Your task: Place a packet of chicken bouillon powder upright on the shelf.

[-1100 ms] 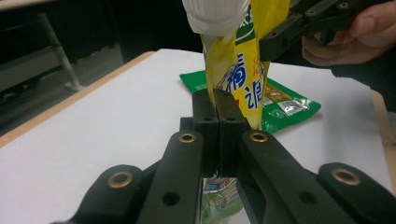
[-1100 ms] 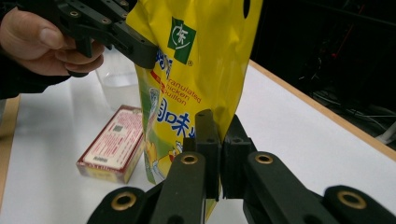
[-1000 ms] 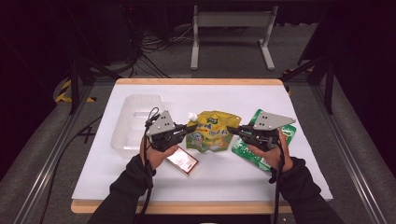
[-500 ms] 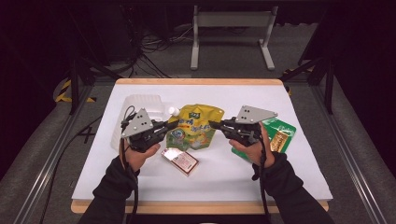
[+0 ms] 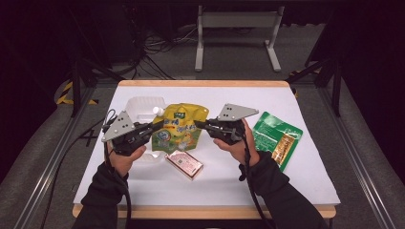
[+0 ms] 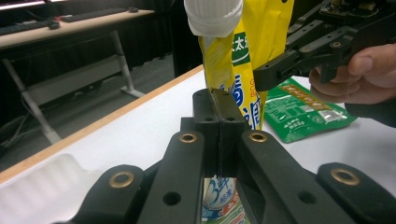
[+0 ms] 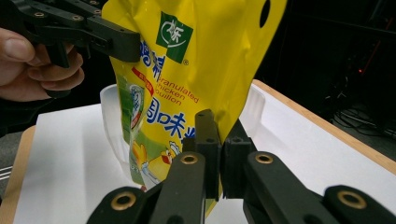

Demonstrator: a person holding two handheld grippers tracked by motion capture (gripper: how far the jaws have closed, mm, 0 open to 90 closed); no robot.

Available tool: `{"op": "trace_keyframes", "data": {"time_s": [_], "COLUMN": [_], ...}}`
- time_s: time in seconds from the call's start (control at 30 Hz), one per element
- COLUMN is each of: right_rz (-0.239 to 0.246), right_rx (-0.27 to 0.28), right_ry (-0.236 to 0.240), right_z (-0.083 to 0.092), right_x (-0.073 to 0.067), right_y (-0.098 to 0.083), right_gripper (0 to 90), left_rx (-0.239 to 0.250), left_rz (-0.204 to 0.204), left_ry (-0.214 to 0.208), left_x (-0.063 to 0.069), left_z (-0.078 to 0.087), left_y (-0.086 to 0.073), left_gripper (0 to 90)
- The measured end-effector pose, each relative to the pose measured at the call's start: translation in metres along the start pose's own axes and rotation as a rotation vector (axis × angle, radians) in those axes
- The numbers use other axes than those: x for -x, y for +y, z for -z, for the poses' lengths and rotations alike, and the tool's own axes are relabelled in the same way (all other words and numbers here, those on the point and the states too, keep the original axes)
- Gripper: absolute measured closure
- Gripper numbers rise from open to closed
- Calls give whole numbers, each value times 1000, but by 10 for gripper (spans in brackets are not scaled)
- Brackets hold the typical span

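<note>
A yellow chicken-bouillon pouch (image 5: 179, 128) with a white screw cap (image 5: 157, 110) hangs upright between both grippers, above the table. My left gripper (image 5: 156, 127) is shut on the pouch's left edge, just below the cap (image 6: 212, 16); its jaws (image 6: 218, 100) pinch the pouch (image 6: 245, 56). On the opposite edge my right gripper (image 5: 197, 125) is shut, its jaws (image 7: 218, 130) closed on the pouch (image 7: 196, 60). The pouch's lower end hangs at the clear plastic tray (image 5: 137, 106).
A green packet (image 5: 276, 138) lies flat to the right of my right hand. A red-brown packet (image 5: 184, 163) lies in front of the pouch. The clear tray (image 7: 111, 122) stands behind the pouch. The white table top (image 5: 296, 191) ends in a wooden edge.
Both grippers have carried the yellow pouch to the left, off the table and up to the clear tray. The red-brown packet now lies uncovered.
</note>
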State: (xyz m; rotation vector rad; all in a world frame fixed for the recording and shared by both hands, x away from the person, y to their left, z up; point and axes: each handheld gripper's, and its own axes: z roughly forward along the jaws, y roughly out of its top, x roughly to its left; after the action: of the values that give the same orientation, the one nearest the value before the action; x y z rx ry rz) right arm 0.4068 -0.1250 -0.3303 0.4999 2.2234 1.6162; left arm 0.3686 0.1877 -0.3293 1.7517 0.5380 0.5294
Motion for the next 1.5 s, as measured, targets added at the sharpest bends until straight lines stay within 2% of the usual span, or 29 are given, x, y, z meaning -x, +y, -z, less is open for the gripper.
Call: {"op": "trace_keyframes", "data": {"time_s": [0.1, 0.23, 0.27, 0.37, 0.47, 0.53, 0.67, 0.77, 0.97, 1.07, 1.27, 1.37, 1.5], "right_rz": [1, -10, -17, -34, -52, -66, -51, -34, -31, -35, -38, -39, -30], "right_rx": [4, 8, 12, 3, -1, 6, 13, 17, 17, 22, 21, 18, 4], "right_ry": [11, 23, 34, 47, 65, 83, 92, 87, 86, 94, 104, 102, 96], "right_z": [-9, -19, -24, -33, -37, -38, -41, -46, -55, -64, -73, -76, -85], "right_x": [-2, -5, -6, -7, -5, -3, -6, -9, -14, -18, -25, -28, -34], "right_y": [3, 5, 7, 7, 4, 2, 3, 6, 11, 16, 21, 23, 28], "right_gripper": [881, 871, 858, 800, 805, 844, 896, 900, 900, 900, 900, 900, 900], "left_rx": [6, 16, 19, 18, 18, 28, 41, 45, 48, 58, 58, 50, 63], "left_rz": [10, 22, 29, 16, 14, 23, 32, 35, 40, 56, 77, 82, 106], "left_ry": [23, 31, 32, 40, 53, 56, 70, 89, 118, 137, 147, 158, 174], "left_x": [-6, -14, -17, -19, -22, -24, -28, -30, -38, -43, -48, -51, -55], "left_z": [6, 15, 18, 24, 29, 31, 35, 37, 46, 52, 62, 65, 70], "left_y": [-3, -7, -9, -12, -16, -19, -21, -22, -25, -27, -31, -33, -38], "left_gripper": [894, 895, 895, 896, 896, 896, 895, 894, 892, 891, 890, 888, 887]}}
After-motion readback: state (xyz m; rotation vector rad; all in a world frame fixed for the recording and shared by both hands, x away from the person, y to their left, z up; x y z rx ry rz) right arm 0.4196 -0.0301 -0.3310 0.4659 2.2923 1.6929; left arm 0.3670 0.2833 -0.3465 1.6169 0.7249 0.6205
